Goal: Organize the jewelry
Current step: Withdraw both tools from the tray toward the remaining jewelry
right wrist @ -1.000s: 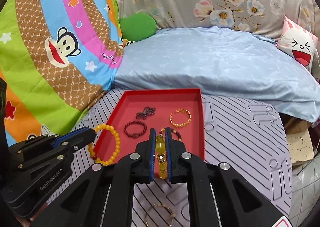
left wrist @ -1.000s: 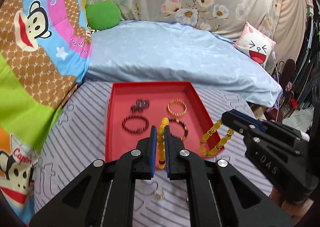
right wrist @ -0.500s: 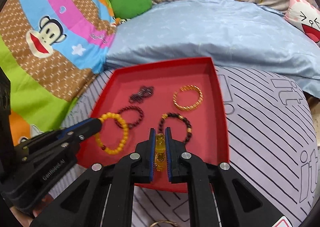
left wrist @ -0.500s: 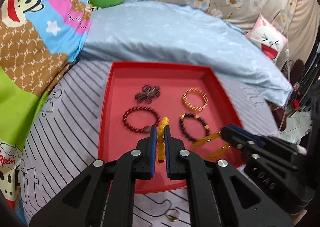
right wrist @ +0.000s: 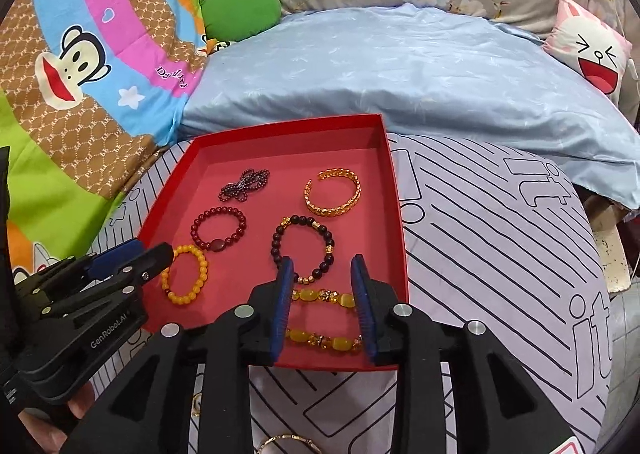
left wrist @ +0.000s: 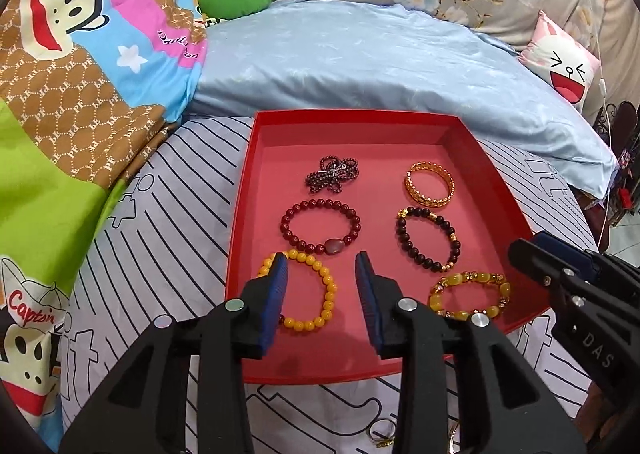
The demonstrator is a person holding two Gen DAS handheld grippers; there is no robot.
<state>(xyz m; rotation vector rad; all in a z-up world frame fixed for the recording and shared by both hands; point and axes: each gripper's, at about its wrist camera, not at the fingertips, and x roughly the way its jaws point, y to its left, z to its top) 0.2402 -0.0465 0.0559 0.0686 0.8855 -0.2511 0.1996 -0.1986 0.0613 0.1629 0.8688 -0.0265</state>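
A red tray (left wrist: 496,182) (right wrist: 394,190) lies on the striped bedsheet and holds several bracelets. My left gripper (left wrist: 322,268) is open over the tray's front left; an orange bead bracelet (left wrist: 326,292) (right wrist: 186,280) lies flat between its jaws. My right gripper (right wrist: 322,270) is open over the front right corner; a yellow stone bracelet (left wrist: 468,294) (right wrist: 320,316) lies on the tray between its jaws. Behind these lie a dark red bead bracelet (left wrist: 320,228), a black bead bracelet (left wrist: 428,238), a gold bangle (left wrist: 430,184) and a bunched dark bead string (left wrist: 332,174).
Small gold rings (left wrist: 382,436) and a thin gold bangle (right wrist: 284,442) lie on the sheet in front of the tray. A blue quilt (left wrist: 380,66) rises behind the tray. A cartoon blanket (left wrist: 60,74) is on the left, and a pink pillow (left wrist: 560,58) at the far right.
Both grippers moved forward over the tray and opened. The orange bracelet and the yellow stone bracelet, held before, now lie flat on the tray.
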